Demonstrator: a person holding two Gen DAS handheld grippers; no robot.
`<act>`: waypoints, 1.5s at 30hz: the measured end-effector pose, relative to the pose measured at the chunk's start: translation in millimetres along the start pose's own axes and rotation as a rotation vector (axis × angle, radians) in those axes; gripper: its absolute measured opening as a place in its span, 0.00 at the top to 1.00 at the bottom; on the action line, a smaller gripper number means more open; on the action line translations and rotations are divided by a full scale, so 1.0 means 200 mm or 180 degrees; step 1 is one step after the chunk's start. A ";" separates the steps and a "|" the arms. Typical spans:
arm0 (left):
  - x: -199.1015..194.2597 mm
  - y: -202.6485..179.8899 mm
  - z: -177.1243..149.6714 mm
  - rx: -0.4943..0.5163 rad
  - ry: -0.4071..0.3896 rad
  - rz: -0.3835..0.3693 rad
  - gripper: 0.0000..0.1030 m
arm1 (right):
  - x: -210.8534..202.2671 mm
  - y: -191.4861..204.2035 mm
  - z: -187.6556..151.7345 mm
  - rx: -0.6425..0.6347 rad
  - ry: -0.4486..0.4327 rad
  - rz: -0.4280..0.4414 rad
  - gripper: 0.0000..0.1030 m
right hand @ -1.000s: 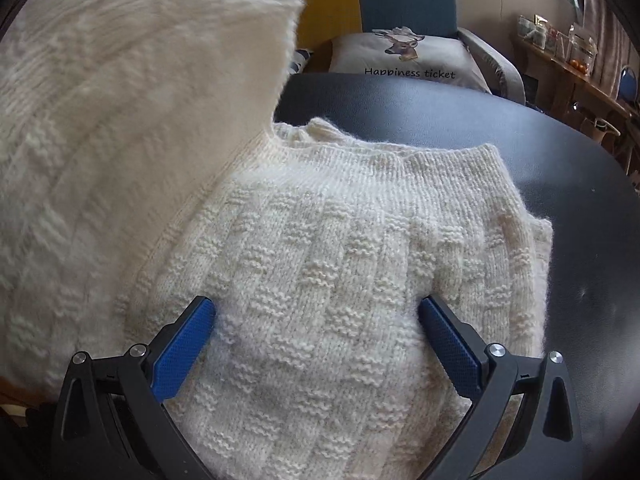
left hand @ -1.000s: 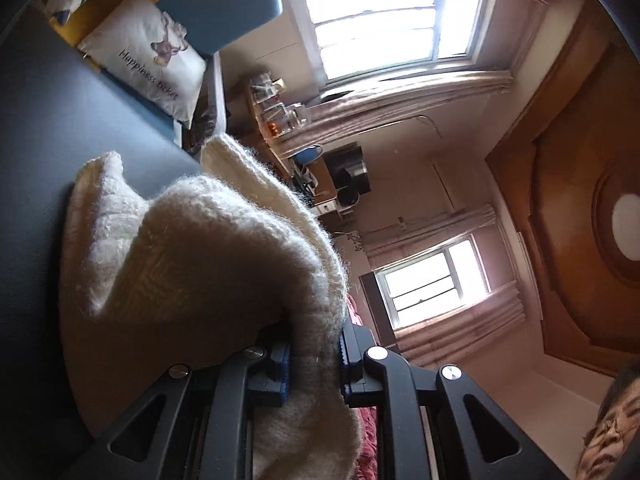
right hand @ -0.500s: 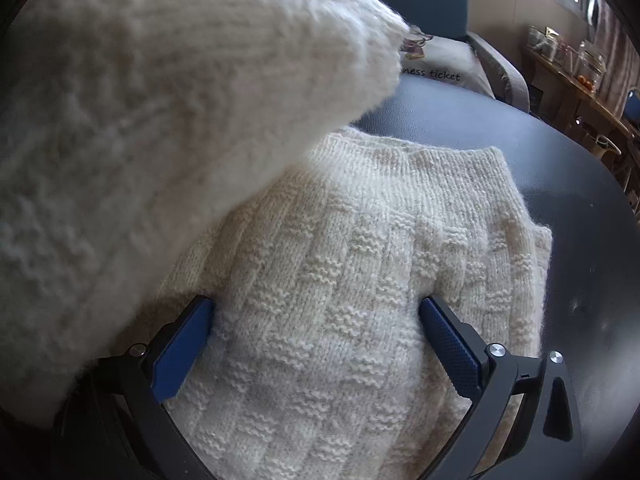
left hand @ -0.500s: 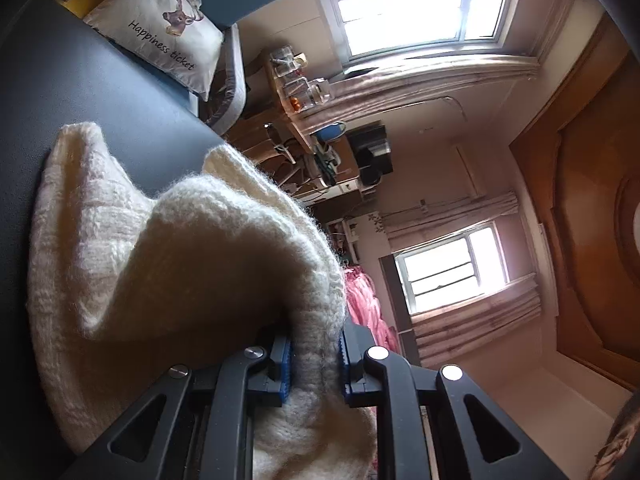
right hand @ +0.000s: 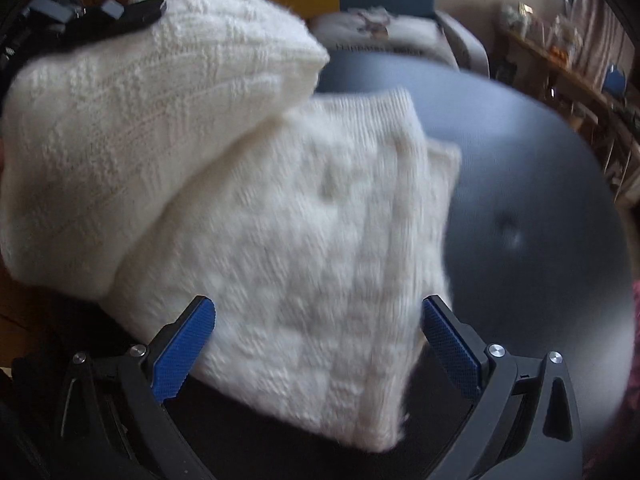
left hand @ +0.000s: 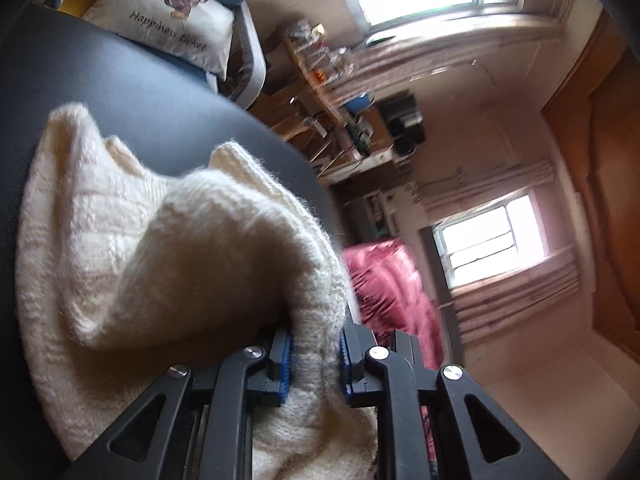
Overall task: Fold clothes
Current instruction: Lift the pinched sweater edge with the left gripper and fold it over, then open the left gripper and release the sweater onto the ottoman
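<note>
My left gripper (left hand: 315, 354) pinches a raised fold of the cream sweater (left hand: 120, 248) above the dark tabletop (left hand: 120, 92).

Left gripper (left hand: 315, 354) and right gripper (right hand: 318, 338): black frames, silver screws, triangular cut-outs, blue textured finger pads (right hand: 184, 346).

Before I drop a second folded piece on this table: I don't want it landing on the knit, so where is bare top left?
Bare dark table lies right of the cream sweater, and a strip beyond it toward the printed cushion. The left side is crowded: the left gripper holds a raised fold there. The right gripper hangs open over the near edge.
</note>
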State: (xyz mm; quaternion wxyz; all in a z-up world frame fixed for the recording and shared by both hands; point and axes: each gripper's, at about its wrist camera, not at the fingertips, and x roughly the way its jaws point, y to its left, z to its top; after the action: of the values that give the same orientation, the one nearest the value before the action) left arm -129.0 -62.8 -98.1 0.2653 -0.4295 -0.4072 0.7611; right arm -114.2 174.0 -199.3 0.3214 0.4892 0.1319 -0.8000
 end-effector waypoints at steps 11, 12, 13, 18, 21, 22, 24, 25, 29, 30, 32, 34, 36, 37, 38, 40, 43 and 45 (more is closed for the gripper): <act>0.25 -0.03 -0.06 0.0014 0.0248 0.0463 0.76 | 0.04 -0.04 -0.04 0.0125 -0.0054 0.0004 0.00; 0.25 -0.03 -0.06 -0.0042 0.0276 0.0433 0.72 | 0.04 -0.05 -0.04 0.0130 -0.0058 0.0006 0.00; 0.24 -0.03 -0.05 -0.0094 0.0288 0.0389 0.69 | 0.03 -0.05 -0.04 0.0131 -0.0062 0.0004 0.00; 0.13 -0.09 -0.02 -0.0170 0.0267 0.0105 0.65 | 0.02 -0.07 -0.05 0.0149 -0.0098 0.0017 0.00; -0.07 -0.12 -0.01 0.0021 0.0091 0.0073 0.63 | 0.00 -0.08 -0.06 0.0172 -0.0113 0.0014 0.00; -0.13 -0.10 -0.01 0.0076 0.0026 0.0147 0.63 | -0.01 -0.09 -0.06 0.0181 -0.0119 0.0012 0.00; -0.27 -0.06 -0.03 0.0187 -0.0121 0.0336 0.62 | -0.05 -0.12 -0.07 0.0230 -0.0154 -0.0001 0.00; -0.33 -0.03 -0.04 0.0224 -0.0177 0.0423 0.62 | -0.08 -0.14 -0.08 0.0267 -0.0181 -0.0012 0.00; -0.44 0.12 -0.14 0.0195 -0.0260 0.0683 0.62 | -0.20 -0.22 -0.13 0.0362 -0.0284 -0.0155 0.00; -0.45 0.15 -0.17 0.0148 -0.0284 0.0651 0.62 | -0.24 -0.22 -0.14 0.0351 -0.0315 -0.0159 0.00; -0.47 0.19 -0.25 0.0083 -0.0354 0.0640 0.62 | -0.31 -0.19 -0.16 0.0199 -0.0403 0.0054 0.00; -0.50 0.22 -0.32 0.0027 -0.0432 0.0646 0.63 | -0.38 -0.15 -0.15 0.0033 -0.0495 0.0278 0.00; -0.52 0.20 -0.40 0.0227 -0.0421 0.0702 0.64 | -0.44 -0.09 -0.13 -0.0143 -0.0591 0.0509 0.00; -0.52 0.19 -0.44 0.0367 -0.0401 0.0738 0.64 | -0.47 -0.06 -0.12 -0.0231 -0.0638 0.0625 0.00; -0.53 0.17 -0.48 0.0507 -0.0380 0.0774 0.64 | -0.51 -0.03 -0.11 -0.0322 -0.0685 0.0755 0.00; -0.56 0.14 -0.54 0.0848 -0.0323 0.0873 0.64 | -0.57 0.01 -0.05 -0.0511 -0.0739 0.1072 0.00; -0.55 0.05 -0.63 0.1367 -0.0235 0.0948 0.64 | -0.58 0.05 0.05 -0.0678 -0.0546 0.1291 0.00; -0.53 0.00 -0.66 0.1524 -0.0179 0.0847 0.64 | -0.52 0.04 0.13 -0.0748 -0.0364 0.1377 0.00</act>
State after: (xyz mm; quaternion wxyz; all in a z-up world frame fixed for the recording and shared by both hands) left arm 38.0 -91.4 -92.1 0.2456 -0.3829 -0.1629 0.8755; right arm -95.4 194.0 -95.7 0.5467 0.4192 0.0979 -0.7181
